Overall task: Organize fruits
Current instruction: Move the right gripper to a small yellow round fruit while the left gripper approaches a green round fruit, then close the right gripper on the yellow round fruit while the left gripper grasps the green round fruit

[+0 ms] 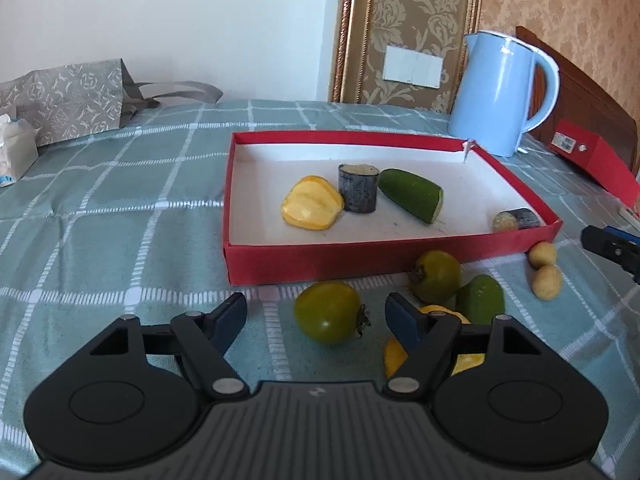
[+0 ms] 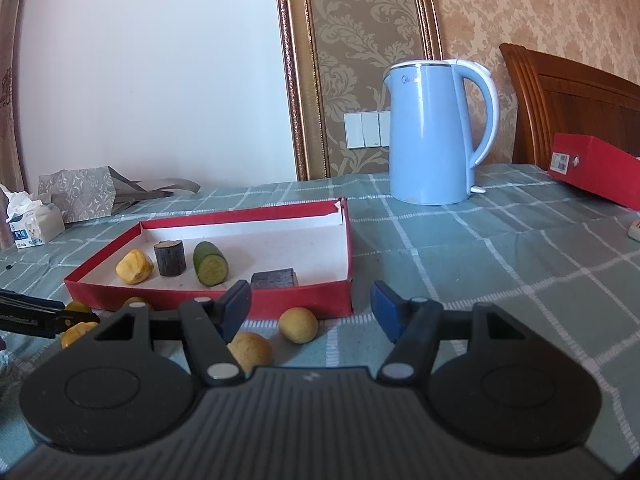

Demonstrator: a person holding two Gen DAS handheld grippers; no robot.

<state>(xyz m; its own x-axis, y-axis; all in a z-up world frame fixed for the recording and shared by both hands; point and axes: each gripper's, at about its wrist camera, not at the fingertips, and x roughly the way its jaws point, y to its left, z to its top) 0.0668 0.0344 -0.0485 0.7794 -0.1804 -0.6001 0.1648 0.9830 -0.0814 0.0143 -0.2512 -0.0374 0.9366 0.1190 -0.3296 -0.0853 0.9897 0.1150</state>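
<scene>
My left gripper (image 1: 316, 314) is open, with a green round fruit (image 1: 328, 312) lying on the cloth between its fingers, untouched by the pads. Beside it lie a second green fruit (image 1: 438, 276), a green chunk (image 1: 480, 300), a yellow piece (image 1: 468, 360) under the right finger, and two small yellow balls (image 1: 542, 254). The red tray (image 1: 360, 260) holds a yellow piece (image 1: 312, 208), a cucumber piece (image 1: 412, 196) and two dark cylinders (image 1: 358, 192). My right gripper (image 2: 310, 300) is open and holds nothing, just behind the yellow balls (image 2: 298, 325) at the tray's (image 2: 348, 240) front wall.
A blue kettle (image 1: 500, 92) stands behind the tray's far right corner. A red box (image 1: 592, 156) lies at the right by a wooden headboard. A patterned paper bag (image 1: 68, 96) and a tissue pack (image 1: 12, 152) sit at the far left on the checked cloth.
</scene>
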